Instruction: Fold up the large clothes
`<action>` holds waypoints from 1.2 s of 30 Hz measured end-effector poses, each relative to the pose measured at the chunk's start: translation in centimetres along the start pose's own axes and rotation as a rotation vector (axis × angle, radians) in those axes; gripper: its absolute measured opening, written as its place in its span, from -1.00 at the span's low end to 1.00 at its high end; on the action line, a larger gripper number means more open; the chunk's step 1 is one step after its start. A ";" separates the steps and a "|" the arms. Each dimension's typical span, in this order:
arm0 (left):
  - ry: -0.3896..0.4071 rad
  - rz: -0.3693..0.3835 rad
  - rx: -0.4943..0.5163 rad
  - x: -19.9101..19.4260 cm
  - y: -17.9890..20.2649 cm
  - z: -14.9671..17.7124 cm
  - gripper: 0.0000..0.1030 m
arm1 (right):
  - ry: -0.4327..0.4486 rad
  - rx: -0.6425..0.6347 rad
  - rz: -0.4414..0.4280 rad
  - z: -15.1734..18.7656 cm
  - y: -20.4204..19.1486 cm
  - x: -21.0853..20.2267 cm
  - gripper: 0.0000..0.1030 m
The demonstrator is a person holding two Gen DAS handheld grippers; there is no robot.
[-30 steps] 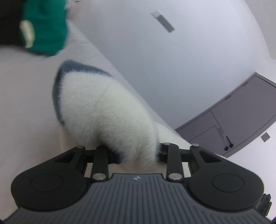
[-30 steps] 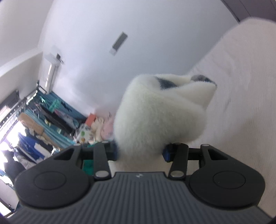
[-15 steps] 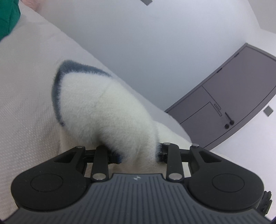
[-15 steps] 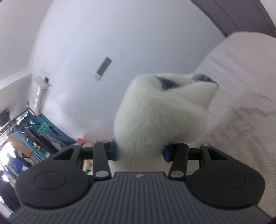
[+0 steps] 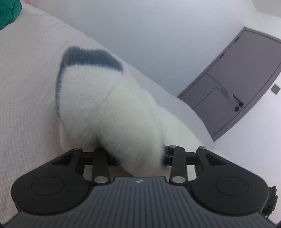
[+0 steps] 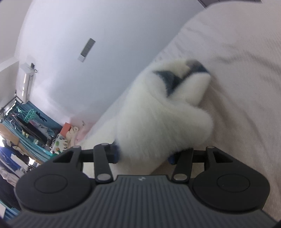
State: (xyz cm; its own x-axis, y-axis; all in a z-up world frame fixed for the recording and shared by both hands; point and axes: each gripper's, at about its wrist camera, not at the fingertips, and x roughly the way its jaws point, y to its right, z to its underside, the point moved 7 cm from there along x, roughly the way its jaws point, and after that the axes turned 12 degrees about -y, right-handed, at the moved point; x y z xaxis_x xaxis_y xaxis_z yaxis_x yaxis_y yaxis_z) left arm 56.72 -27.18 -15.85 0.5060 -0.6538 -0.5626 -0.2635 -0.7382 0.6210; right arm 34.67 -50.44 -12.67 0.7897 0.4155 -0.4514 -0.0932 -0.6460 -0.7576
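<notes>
A fluffy white garment (image 5: pixel 105 105) with dark blue-grey trim lies bunched on the pale bedspread (image 5: pixel 26 70). My left gripper (image 5: pixel 140 156) has a fold of it between its fingers. Those jaws are opening, and the fleece still fills the gap from pad to pad. In the right wrist view the same garment (image 6: pixel 163 119) slumps onto the bedspread (image 6: pixel 237 61). My right gripper (image 6: pixel 143 154) holds another fold, its jaws also opening with the fleece still spanning them. The fingertips of both grippers are buried in the pile.
A green cloth (image 5: pixel 7 10) sits at the bed's far left corner. A grey door (image 5: pixel 237 79) stands past the bed's right edge. Beyond the other edge are a clothes rack and clutter (image 6: pixel 26 131), with an air conditioner (image 6: pixel 26 82) on the wall.
Both grippers have sunk toward the bed. The garment held by the right gripper has dropped from a raised bunch onto the bedspread. Both pairs of fingers stand slightly wider.
</notes>
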 end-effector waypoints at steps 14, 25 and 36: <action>-0.086 -0.116 0.015 -2.9 0.4 2.7 0.19 | -0.060 0.103 0.113 2.1 0.8 -1.5 0.24; -0.045 -0.205 0.207 -13.9 7.6 1.7 0.20 | 0.029 -0.114 0.278 3.4 -8.6 -10.7 0.24; 0.062 -0.220 0.417 -26.5 17.9 5.4 0.21 | 0.079 -0.350 0.213 8.0 -21.6 -20.1 0.24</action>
State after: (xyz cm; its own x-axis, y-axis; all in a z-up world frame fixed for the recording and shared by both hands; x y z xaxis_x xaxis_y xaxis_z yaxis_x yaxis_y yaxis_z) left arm 34.18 -23.96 7.27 0.6313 -0.4728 -0.6147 -0.4458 -0.8698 0.2112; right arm 15.91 -39.72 9.00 0.8205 0.2072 -0.5327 -0.0585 -0.8966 -0.4389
